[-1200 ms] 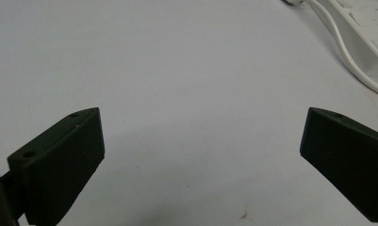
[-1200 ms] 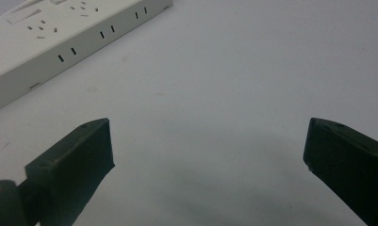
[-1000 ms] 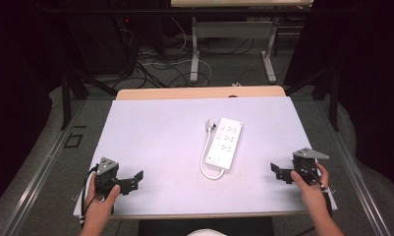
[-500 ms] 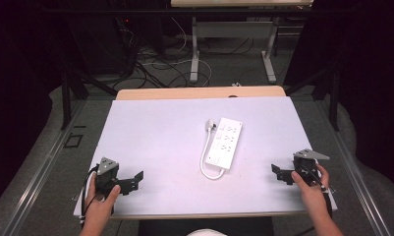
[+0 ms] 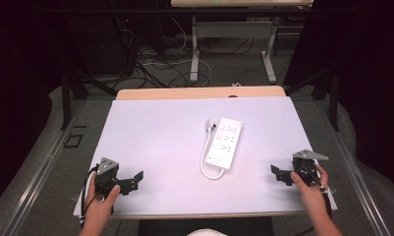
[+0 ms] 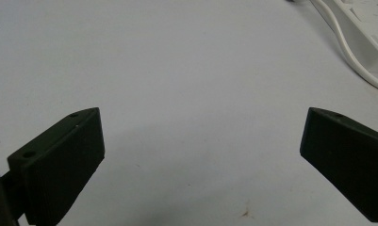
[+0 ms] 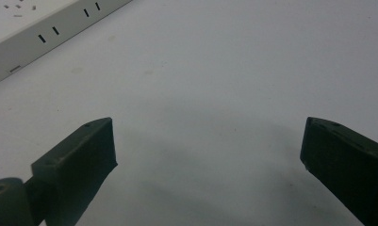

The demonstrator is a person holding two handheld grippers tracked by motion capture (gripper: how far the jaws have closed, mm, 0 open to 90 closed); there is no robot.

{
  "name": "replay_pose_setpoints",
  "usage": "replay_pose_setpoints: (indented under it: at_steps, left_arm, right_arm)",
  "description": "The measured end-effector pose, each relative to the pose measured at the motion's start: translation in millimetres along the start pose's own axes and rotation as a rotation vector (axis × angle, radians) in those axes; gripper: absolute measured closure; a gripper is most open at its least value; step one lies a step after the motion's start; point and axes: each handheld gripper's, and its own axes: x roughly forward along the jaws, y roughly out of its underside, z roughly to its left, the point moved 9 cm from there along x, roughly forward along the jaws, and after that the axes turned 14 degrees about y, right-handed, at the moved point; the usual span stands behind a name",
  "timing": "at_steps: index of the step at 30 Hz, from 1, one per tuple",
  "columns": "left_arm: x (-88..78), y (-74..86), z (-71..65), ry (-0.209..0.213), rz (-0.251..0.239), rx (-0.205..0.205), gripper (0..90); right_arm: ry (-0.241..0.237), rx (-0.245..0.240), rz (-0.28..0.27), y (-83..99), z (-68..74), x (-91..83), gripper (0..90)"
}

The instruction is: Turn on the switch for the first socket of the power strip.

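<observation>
A white bench (image 5: 155, 137) stands on a grey floor, with dark curtains at the sides and loose cables (image 5: 150, 69) and table legs (image 5: 194, 49) beyond its far edge. A white power strip (image 5: 225, 142) lies right of centre, its cord (image 5: 204, 160) looping toward the near edge. The left gripper (image 5: 133, 181) sits by the near-left corner, the right gripper (image 5: 279, 174) by the near-right corner; each is hand-held, jaws spread wide, holding nothing.
</observation>
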Motion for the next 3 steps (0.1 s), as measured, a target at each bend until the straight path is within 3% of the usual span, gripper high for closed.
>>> replay_pose_setpoints:
  at_steps: [3]
  left_arm:
    - [0.4,-0.1,-0.2,-0.001,-0.002,0.001,0.3]
  right_arm:
    - [-0.003,0.005,-0.001,-0.5,0.6,-0.6,3.5]
